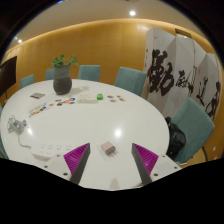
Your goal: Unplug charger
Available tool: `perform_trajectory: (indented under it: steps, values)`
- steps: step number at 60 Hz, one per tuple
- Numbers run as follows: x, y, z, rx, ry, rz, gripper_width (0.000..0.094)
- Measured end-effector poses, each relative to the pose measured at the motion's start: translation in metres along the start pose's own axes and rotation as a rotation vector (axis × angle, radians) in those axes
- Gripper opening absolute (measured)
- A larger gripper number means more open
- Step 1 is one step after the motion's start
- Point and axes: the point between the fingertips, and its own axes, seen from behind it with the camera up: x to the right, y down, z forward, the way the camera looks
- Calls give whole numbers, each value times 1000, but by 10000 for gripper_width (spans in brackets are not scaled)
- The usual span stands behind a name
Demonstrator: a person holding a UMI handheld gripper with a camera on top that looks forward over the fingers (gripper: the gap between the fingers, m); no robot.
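A small pale charger block (pixel 108 148) lies on the white round table (pixel 120 120) with its prongs showing, plugged into nothing. It sits between the tips of my gripper (pixel 110 152), with a gap on each side. The fingers are wide open and hold nothing; their magenta pads (pixel 78 156) show to either side. A white power strip (pixel 45 154) lies on the table just left of the left finger. A grey cable or small device (pixel 15 126) lies farther left.
A dark pot with a plant (pixel 62 80) stands at the table's far side, with small items (pixel 90 98) beside it. Teal chairs (pixel 128 80) ring the table. A folding screen with black calligraphy (pixel 180 70) stands to the right.
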Motion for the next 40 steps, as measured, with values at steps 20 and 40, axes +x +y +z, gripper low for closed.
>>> perform_trajectory:
  steps: [20, 40]
  values:
    - [-4, 15, -135, 23, 39, 11, 867]
    - [2, 31, -167, 18, 55, 17, 871]
